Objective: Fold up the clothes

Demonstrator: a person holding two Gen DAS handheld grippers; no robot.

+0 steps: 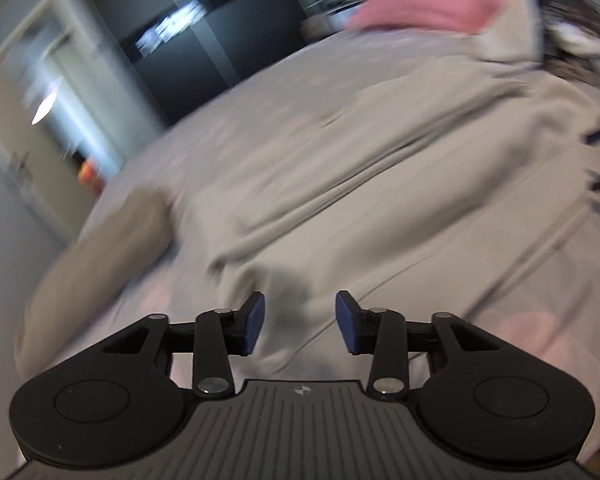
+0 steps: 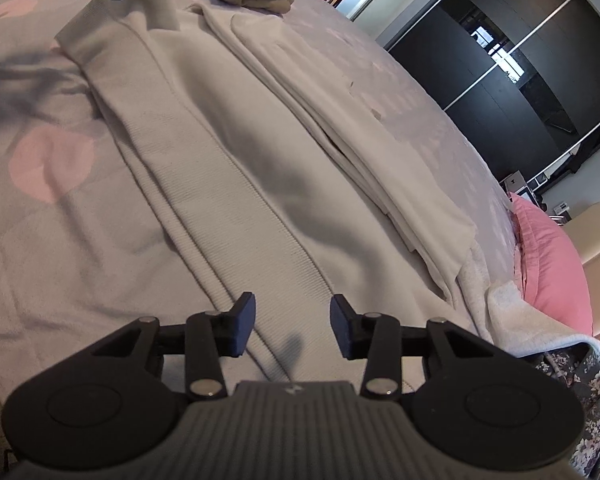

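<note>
The cream garment (image 2: pixel 236 152) lies partly folded lengthwise on the bed (image 2: pixel 60 240), just ahead of the right gripper (image 2: pixel 292 328). Both it and the left gripper (image 1: pixel 300 322) hang released, empty; cross folds remain.

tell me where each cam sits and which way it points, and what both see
Left wrist: on the left claw, angled down across the bed; blurred cream garment, pink pillow far off; only its own open fingers show.
Right wrist: on the right claw, angled down along the cream garment; own open fingers, plus part of the other claw's black body at top left.
Shared: garment, floral bedsheet, pink pillow, dark wardrobe.
</note>
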